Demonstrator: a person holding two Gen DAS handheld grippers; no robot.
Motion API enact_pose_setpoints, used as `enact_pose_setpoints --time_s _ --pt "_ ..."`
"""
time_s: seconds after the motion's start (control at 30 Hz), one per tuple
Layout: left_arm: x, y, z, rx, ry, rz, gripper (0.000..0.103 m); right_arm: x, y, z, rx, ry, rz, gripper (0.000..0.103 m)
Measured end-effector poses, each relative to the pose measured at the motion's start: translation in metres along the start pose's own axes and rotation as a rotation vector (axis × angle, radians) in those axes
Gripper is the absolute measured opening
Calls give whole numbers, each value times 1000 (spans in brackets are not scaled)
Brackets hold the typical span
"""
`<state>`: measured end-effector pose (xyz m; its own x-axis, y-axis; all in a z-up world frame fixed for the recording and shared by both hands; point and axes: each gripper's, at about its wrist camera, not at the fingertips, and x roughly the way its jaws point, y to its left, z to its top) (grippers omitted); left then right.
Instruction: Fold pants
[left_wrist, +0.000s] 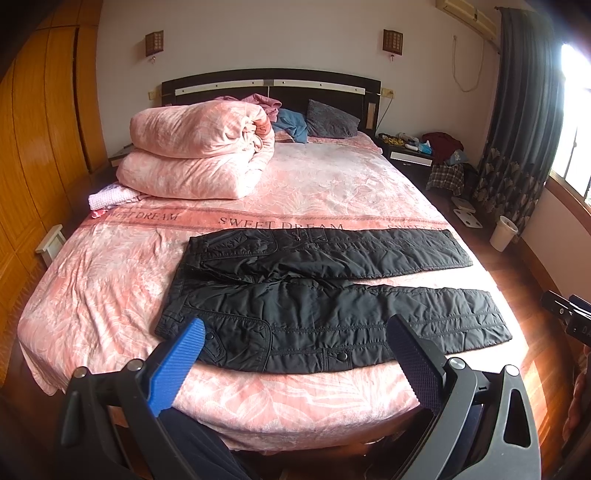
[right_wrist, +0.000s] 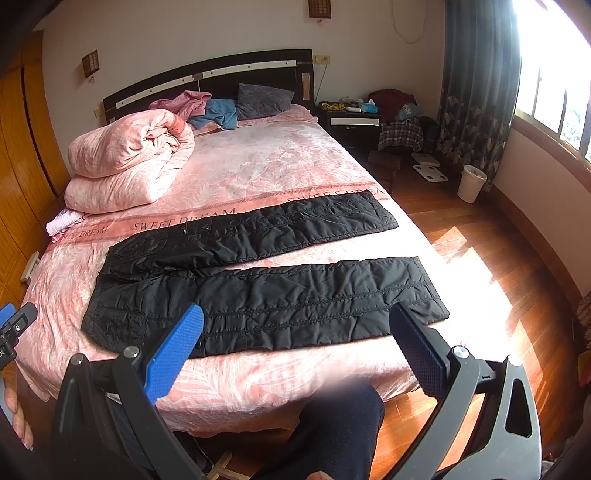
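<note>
Black padded pants (left_wrist: 317, 291) lie spread flat near the foot of a bed with a pink sheet (left_wrist: 110, 273). The waist points left and both legs run to the right, slightly apart. In the right wrist view the pants (right_wrist: 266, 284) lie the same way on the sheet (right_wrist: 258, 170). My left gripper (left_wrist: 295, 332) is open and empty, above the bed's front edge near the waist end. My right gripper (right_wrist: 297, 323) is open and empty, above the front edge near the closer leg.
A folded pink duvet (left_wrist: 195, 151) sits at the bed's back left, with pillows and clothes (left_wrist: 295, 118) by the headboard. A wooden wardrobe (left_wrist: 40, 147) stands on the left. A nightstand (right_wrist: 351, 118), a white bin (right_wrist: 471, 182) and wooden floor (right_wrist: 498, 277) are on the right.
</note>
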<state>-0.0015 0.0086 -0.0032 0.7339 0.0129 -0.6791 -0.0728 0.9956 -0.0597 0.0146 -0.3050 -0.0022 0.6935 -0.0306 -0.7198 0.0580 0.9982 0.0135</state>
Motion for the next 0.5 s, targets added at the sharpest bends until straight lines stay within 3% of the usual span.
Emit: enact_pose_setpoints --time_s 0.5 --pt "2 1 -1 2 3 1 99 2 1 0 -1 1 -1 101"
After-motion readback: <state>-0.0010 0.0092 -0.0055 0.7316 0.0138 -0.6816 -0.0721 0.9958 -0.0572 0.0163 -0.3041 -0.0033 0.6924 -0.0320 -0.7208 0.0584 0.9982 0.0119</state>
